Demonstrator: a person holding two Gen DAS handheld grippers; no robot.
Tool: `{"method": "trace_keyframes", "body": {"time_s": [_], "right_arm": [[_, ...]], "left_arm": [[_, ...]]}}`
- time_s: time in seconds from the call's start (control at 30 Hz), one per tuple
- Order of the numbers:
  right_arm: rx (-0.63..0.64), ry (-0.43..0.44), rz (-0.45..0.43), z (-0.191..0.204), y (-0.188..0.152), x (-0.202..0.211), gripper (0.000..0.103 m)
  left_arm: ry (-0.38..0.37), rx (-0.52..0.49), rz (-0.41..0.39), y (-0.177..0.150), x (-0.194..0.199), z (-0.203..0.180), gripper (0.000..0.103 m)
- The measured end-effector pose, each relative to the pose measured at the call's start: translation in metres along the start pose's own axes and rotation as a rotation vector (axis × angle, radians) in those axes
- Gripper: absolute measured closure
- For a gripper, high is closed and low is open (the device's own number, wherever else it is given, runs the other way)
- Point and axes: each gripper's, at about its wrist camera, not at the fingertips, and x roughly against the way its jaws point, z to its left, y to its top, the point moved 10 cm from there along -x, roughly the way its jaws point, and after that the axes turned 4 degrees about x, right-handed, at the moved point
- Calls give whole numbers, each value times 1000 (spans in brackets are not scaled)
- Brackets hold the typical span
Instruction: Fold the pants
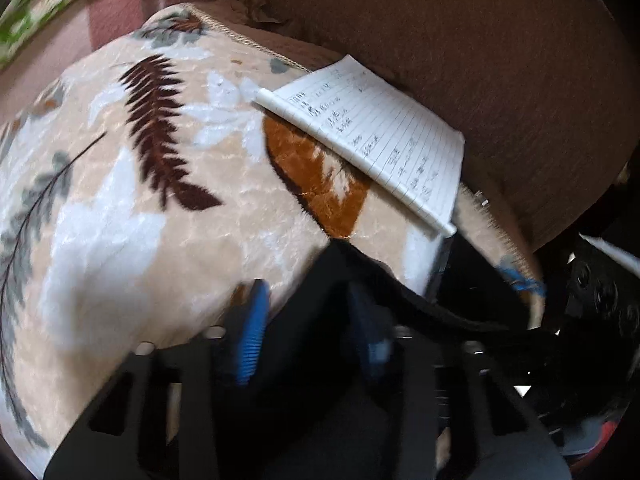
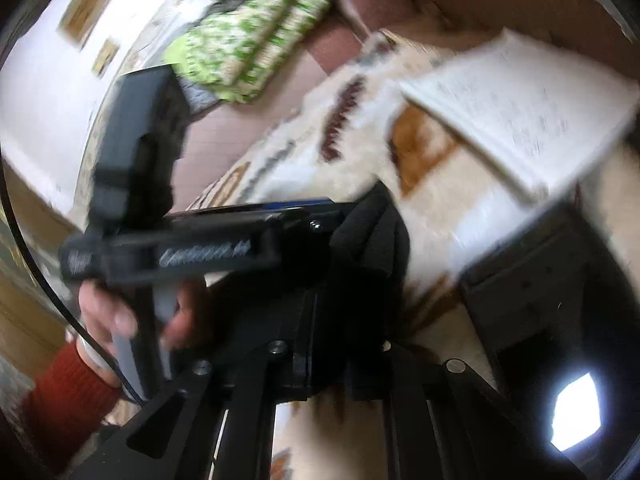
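Note:
The black pants point(image 1: 340, 288) hang bunched between the blue pads of my left gripper point(image 1: 312, 332), which is shut on the cloth above the leaf-patterned blanket point(image 1: 160, 200). A dark waistband edge point(image 1: 440, 304) runs right toward the other gripper point(image 1: 520, 280). In the right wrist view my right gripper point(image 2: 340, 312) is shut on a bunch of the black pants point(image 2: 368, 248). The left gripper body point(image 2: 180, 248) and the hand point(image 2: 104, 312) holding it sit just left of it. The view is blurred.
An open lined notebook point(image 1: 380, 136) lies on the blanket's right side, and it shows in the right wrist view point(image 2: 520, 100). A brown sofa back point(image 1: 480, 40) rises behind. A green patterned quilt point(image 2: 248, 44) lies on the floor. A dark box point(image 2: 540, 280) stands at right.

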Motion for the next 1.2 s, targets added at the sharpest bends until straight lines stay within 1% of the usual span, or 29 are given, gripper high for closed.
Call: {"method": "trace_keyframes", "body": {"time_s": [0.1, 0.17, 0.2, 0.23, 0.27, 0.3, 0.33, 0.37, 0.4, 0.43, 0.5, 0.53, 0.57, 0.6, 0.63, 0.67, 0.7, 0.73, 0.77, 0.8, 0.83, 0.9, 0.93, 1.0, 1.03, 1.07, 1.17, 1.2], "right_arm": [[124, -23, -42, 35, 15, 19, 94], [213, -20, -55, 68, 23, 29, 94], [264, -22, -57, 88, 25, 32, 94], [302, -21, -57, 102, 24, 33, 94], [346, -13, -55, 119, 21, 33, 94], [387, -1, -50, 136, 17, 31, 94], [437, 17, -36, 158, 9, 26, 94], [467, 28, -24, 171, 4, 19, 94], [504, 39, -3, 186, -6, 8, 94], [521, 45, 18, 195, -15, -2, 94], [531, 74, 87, 212, -41, -37, 94], [537, 81, 118, 216, -53, -52, 89], [539, 65, 168, 217, -70, -77, 82], [532, 44, 219, 214, -83, -93, 78], [535, 41, 261, 216, -93, -101, 74], [552, 41, 240, 219, -92, -95, 71], [563, 59, 227, 223, -89, -86, 66], [559, 108, 225, 227, -85, -71, 51], [545, 148, 205, 228, -78, -53, 34], [534, 160, 169, 225, -69, -39, 28], [521, 153, 111, 218, -55, -20, 25], [492, 115, 81, 201, -43, -4, 25], [468, 94, 74, 190, -38, 0, 27], [393, 49, 75, 167, -30, -6, 48], [366, 42, 84, 161, -27, -12, 68], [336, 42, 94, 154, -24, -23, 78], [328, 26, 114, 150, -26, -47, 80], [340, 20, 130, 150, -28, -53, 80]], "left_arm": [[11, 53, -71, 3, 41, 15, 66], [7, 123, -110, -1, 75, 34, 64], [13, 158, -136, -4, 93, 46, 56], [39, 199, -175, -12, 118, 64, 44], [62, 227, -203, -18, 133, 78, 39], [89, 261, -239, -27, 152, 94, 36], [108, 287, -266, -37, 169, 106, 36], [124, 313, -284, -54, 190, 122, 36], [138, 327, -287, -65, 200, 130, 36], [173, 350, -289, -83, 213, 143, 36], [225, 380, -287, -110, 226, 160, 35], [251, 398, -284, -125, 231, 167, 33], [270, 424, -280, -139, 233, 175, 32], [275, 448, -275, -151, 233, 180, 32], [271, 475, -270, -161, 232, 184, 32], [262, 506, -263, -171, 229, 187, 32], [252, 523, -257, -177, 225, 187, 32], [243, 533, -251, -183, 221, 185, 32], [242, 536, -244, -189, 215, 182, 32], [244, 531, -241, -192, 214, 178, 32], [247, 519, -238, -196, 210, 173, 32], [253, 506, -234, -202, 202, 164, 31], [249, 512, -226, -203, 195, 160, 31], [241, 530, -197, -206, 179, 153, 31], [255, 539, -189, -204, 170, 150, 31], [278, 537, -192, -203, 165, 149, 31], [387, 525, -202, -197, 154, 150, 31], [395, 538, -195, -198, 151, 151, 32]]}}
